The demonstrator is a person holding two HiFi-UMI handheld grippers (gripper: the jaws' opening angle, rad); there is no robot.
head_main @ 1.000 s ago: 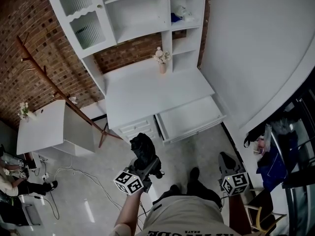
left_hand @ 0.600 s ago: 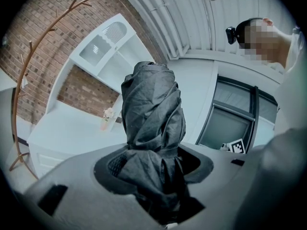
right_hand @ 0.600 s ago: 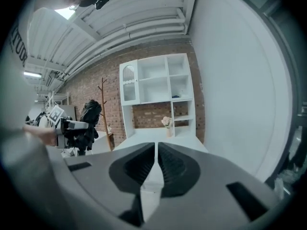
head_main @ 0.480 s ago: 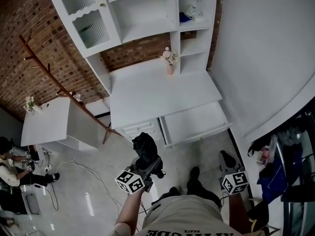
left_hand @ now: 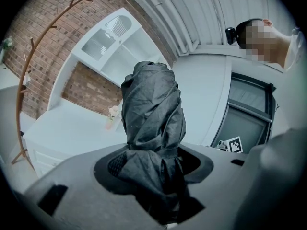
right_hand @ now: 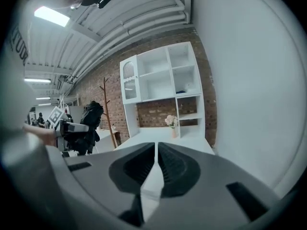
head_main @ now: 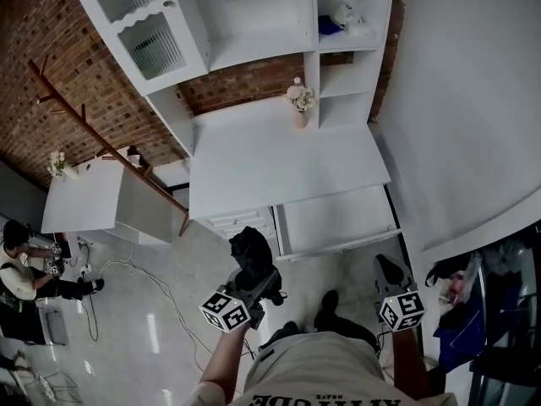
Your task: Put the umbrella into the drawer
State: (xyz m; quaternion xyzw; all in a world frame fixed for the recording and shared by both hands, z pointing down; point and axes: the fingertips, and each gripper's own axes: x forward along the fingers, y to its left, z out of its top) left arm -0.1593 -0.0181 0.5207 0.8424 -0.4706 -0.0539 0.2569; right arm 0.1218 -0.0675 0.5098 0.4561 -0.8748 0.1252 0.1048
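Observation:
A folded black umbrella [head_main: 250, 250] stands upright in my left gripper [head_main: 251, 275], low in the head view and over the floor in front of the desk. In the left gripper view the umbrella [left_hand: 153, 109] fills the middle, and the left gripper [left_hand: 154, 158] is shut on its lower part. The open white drawer [head_main: 338, 220] juts from under the desk top [head_main: 287, 163], ahead and to the right of the umbrella. My right gripper [head_main: 389, 273] hangs near the drawer's right front corner. Its jaws [right_hand: 157, 147] are shut with nothing in them.
Above the desk rises a white shelf unit [head_main: 245, 24], and a vase of flowers [head_main: 300, 104] stands on the desk. A wooden coat rack [head_main: 101, 134] and a white side table [head_main: 84, 201] are at the left. Cables [head_main: 144, 286] lie on the floor near a seated person [head_main: 21, 265].
Both grippers and the person have come forward toward the desk. The desk and the open drawer now lie lower in the head view, nearer the umbrella. The grip on the umbrella is unchanged.

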